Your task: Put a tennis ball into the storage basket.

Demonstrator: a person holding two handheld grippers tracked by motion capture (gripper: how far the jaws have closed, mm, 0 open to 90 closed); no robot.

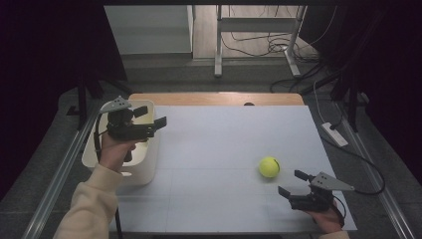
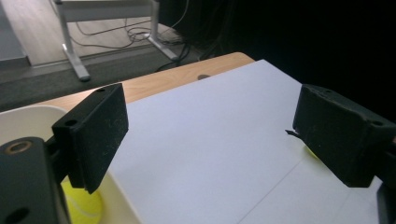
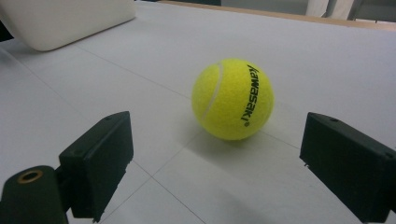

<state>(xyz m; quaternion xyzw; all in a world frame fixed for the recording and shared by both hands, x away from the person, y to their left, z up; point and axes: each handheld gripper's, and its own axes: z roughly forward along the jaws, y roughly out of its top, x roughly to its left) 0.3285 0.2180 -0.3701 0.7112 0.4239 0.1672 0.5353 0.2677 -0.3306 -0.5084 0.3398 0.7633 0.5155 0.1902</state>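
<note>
Cream sleeve (image 1: 87, 201); black grippers with grey three-cornered plates (image 1: 331, 181) and cables.

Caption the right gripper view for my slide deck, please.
Open right gripper faces a yellow tennis ball resting on the white table.

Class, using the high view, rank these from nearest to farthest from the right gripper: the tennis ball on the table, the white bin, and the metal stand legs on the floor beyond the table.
1. Tennis ball: on the white table, just ahead of the right gripper.
2. White bin: across the table, at its left edge.
3. Metal stand legs: on the floor past the table's far edge.
</note>
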